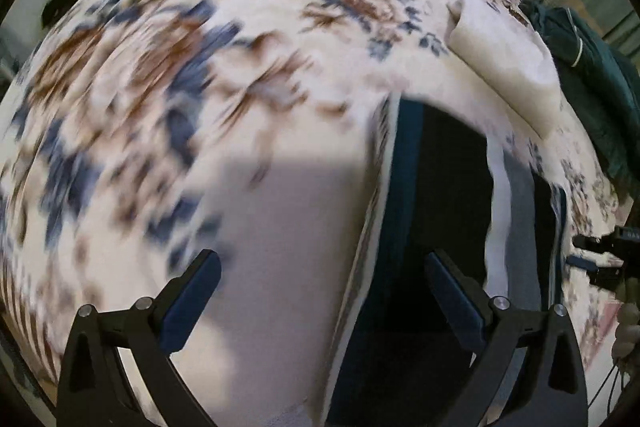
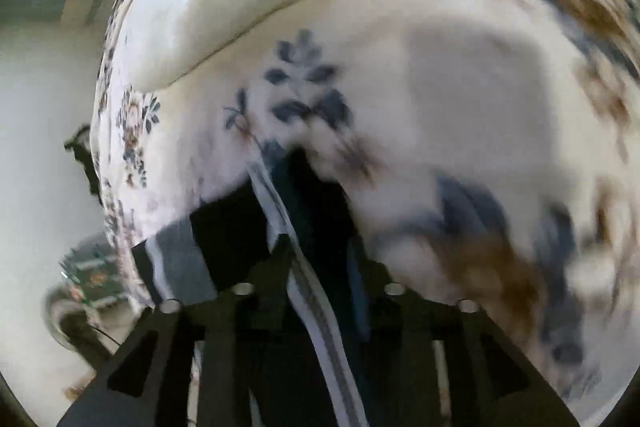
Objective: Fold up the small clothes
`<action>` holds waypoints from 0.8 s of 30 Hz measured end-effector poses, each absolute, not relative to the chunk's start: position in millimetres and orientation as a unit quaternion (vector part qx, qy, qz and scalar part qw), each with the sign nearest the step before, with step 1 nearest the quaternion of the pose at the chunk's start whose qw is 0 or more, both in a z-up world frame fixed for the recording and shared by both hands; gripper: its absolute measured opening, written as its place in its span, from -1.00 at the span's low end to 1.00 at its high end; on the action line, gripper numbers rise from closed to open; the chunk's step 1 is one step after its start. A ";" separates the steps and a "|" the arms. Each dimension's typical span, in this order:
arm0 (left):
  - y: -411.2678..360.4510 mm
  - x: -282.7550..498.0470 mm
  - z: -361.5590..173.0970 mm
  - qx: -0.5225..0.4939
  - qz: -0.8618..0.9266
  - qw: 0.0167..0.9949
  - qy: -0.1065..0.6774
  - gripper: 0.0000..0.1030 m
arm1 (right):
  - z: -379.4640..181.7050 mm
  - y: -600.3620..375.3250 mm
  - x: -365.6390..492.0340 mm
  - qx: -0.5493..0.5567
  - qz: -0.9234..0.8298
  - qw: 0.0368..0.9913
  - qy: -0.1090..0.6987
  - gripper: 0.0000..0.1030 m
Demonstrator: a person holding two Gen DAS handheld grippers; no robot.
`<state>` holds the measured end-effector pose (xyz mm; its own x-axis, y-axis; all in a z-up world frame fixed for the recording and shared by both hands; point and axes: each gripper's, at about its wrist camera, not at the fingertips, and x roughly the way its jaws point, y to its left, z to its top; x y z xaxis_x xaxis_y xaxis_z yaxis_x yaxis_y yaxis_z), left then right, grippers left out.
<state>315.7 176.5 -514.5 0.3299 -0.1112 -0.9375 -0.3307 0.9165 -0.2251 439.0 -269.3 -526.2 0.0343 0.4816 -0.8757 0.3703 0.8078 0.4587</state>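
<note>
Both claws hang over a dark striped garment [image 1: 436,187] at the flowered bedspread's [image 1: 240,75] edge — left gripper [image 1: 324,291] released, jaws wide; right gripper [image 2: 320,259] straddles the stripe, grip unclear.

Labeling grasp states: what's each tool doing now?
Left tool: open, empty above the dark striped garment.
Right tool: partly closed around the garment's striped edge; grip unclear.

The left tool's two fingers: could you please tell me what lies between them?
In the left wrist view, the open left tool spans bare floral bedspread and the striped edge of the dark garment; nothing is gripped.
</note>
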 end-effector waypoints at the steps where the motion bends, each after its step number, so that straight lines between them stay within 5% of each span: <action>1: 178.6 304.9 -514.9 -0.195 0.073 0.787 0.580 1.00 | -524.5 -278.2 415.4 0.323 0.040 0.636 0.700 -0.04; 7: 191.6 241.6 -543.8 -0.309 0.067 0.715 0.624 0.97 | -557.8 -291.0 318.7 0.427 0.013 0.539 0.726 0.09; 9: 188.3 237.3 -556.5 -0.361 0.045 0.690 0.625 0.71 | -571.3 -285.2 301.2 0.463 0.016 0.516 0.720 0.09; 10: 184.4 237.1 -563.2 -0.390 0.031 0.681 0.620 0.56 | -576.8 -282.5 293.3 0.491 0.022 0.505 0.709 0.08; 12: 178.7 240.2 -568.3 -0.419 0.010 0.675 0.607 -0.61 | -574.4 -280.8 285.8 0.507 0.011 0.520 0.687 -0.59; 13: 175.5 243.2 -569.3 -0.428 0.004 0.674 0.602 -0.68 | -568.7 -278.9 284.5 0.498 0.009 0.535 0.683 -0.78; 20: 169.2 243.2 -569.8 -0.423 0.012 0.685 0.593 -0.74 | -536.4 -271.1 277.7 0.425 -0.028 0.598 0.679 -0.84; 24: 175.2 243.5 -551.2 -0.400 0.019 0.681 0.613 -0.53 | -557.7 -256.1 283.6 0.339 -0.024 0.596 0.727 -0.78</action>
<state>243.5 175.2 -551.2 0.2473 -0.4648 -0.8502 -0.5172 0.6787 -0.5215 283.6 -256.1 -557.7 -0.0590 0.4647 -0.8835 0.5220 0.7687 0.3695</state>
